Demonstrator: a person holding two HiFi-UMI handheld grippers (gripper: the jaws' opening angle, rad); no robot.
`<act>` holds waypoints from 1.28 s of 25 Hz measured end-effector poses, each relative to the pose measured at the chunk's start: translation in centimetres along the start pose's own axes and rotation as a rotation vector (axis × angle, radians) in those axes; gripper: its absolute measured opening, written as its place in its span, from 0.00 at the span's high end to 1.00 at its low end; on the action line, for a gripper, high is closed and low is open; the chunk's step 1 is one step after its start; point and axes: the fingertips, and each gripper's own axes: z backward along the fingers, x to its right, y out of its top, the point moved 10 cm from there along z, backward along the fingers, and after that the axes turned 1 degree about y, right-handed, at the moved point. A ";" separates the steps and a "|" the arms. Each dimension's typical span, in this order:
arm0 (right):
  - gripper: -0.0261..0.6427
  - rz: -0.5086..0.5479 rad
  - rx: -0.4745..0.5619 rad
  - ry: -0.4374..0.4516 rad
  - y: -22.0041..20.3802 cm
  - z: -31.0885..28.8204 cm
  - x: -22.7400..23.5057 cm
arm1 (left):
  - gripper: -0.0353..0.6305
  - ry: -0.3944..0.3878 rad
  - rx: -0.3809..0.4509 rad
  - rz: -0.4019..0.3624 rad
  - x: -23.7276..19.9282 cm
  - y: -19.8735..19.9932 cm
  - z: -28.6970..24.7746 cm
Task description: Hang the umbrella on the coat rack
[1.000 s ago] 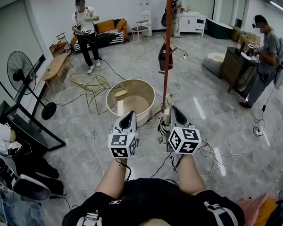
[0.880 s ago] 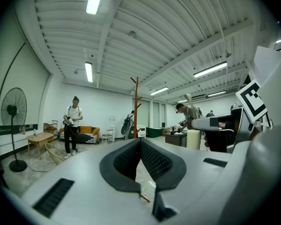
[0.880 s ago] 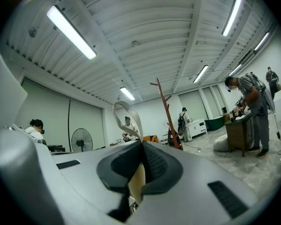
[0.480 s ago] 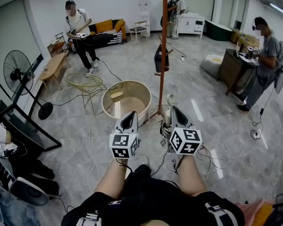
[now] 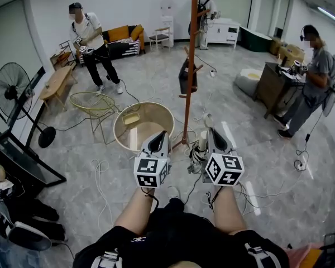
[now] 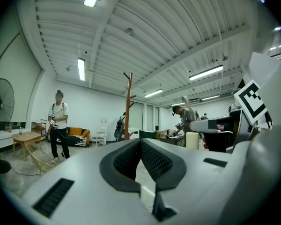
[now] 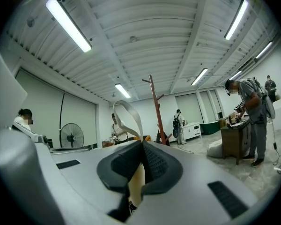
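Before the coat rack (image 5: 188, 66), the right tool (image 5: 211, 132) clamps the umbrella (image 5: 201, 145).

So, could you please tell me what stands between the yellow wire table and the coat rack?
A round beige tub stands on the floor between them; the head view shows it.

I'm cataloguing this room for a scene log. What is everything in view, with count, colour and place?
coat rack: one, red-brown, centre floor ahead
bag: one, black, hanging on the coat rack
tub: one, beige, left of the coat rack
wire stand: one, yellow, beyond the tub
fan: one, black, far left
people: three, standing round the far room
umbrella: one, cream and black, low centre, held by strap
left gripper: one, grey, shut, empty
right gripper: one, grey, shut on the umbrella's strap
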 end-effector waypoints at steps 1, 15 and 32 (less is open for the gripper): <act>0.94 0.000 0.000 -0.002 0.0 -0.9 0.6 | 0.92 -0.005 0.001 -0.001 -0.2 0.0 -1.2; 0.94 0.036 -0.032 -0.028 0.8 -18.8 8.9 | 0.92 -0.051 0.005 0.016 -6.7 0.0 -21.6; 0.94 0.061 -0.005 0.007 5.0 -38.2 16.2 | 0.92 -0.054 -0.029 0.009 -13.1 1.1 -39.5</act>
